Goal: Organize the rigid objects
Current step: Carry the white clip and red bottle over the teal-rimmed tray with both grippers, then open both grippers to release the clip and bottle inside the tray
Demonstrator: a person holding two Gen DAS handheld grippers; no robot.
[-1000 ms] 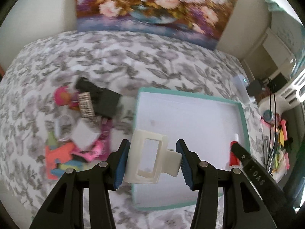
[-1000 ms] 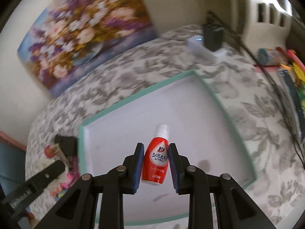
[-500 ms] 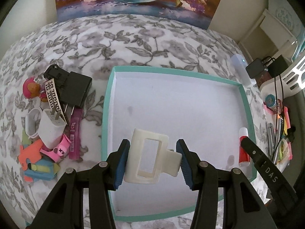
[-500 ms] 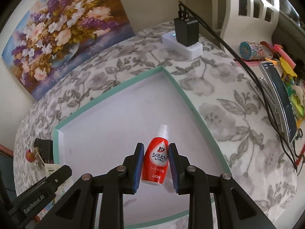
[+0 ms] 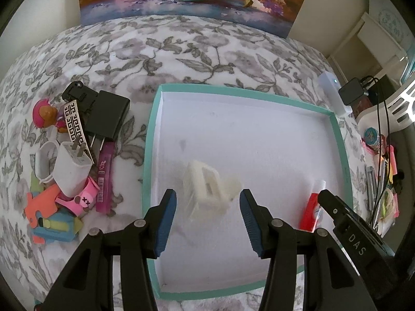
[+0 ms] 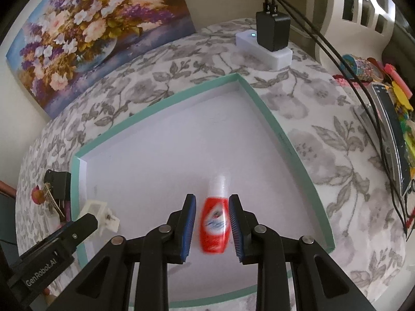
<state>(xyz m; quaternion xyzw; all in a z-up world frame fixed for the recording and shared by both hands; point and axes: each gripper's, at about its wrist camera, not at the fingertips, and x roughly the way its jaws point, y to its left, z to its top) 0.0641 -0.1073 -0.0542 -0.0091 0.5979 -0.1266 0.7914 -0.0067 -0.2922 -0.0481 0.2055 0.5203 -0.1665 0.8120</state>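
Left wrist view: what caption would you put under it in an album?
Blurred white clip between the left tongs over a teal-rimmed tray, clutter piled to its left.

A table [image 5: 197, 49] covered with a grey floral cloth is seen. On it are set a teal-rimmed tray [image 5: 149, 140], a heap of small objects [image 5: 75, 155] beside it, and a white power strip [image 6: 264, 48].

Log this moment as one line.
left gripper open | cream plastic hair clip blurred, loose over teal-rimmed white tray | right gripper open | red plastic bottle blurred, loose between pads
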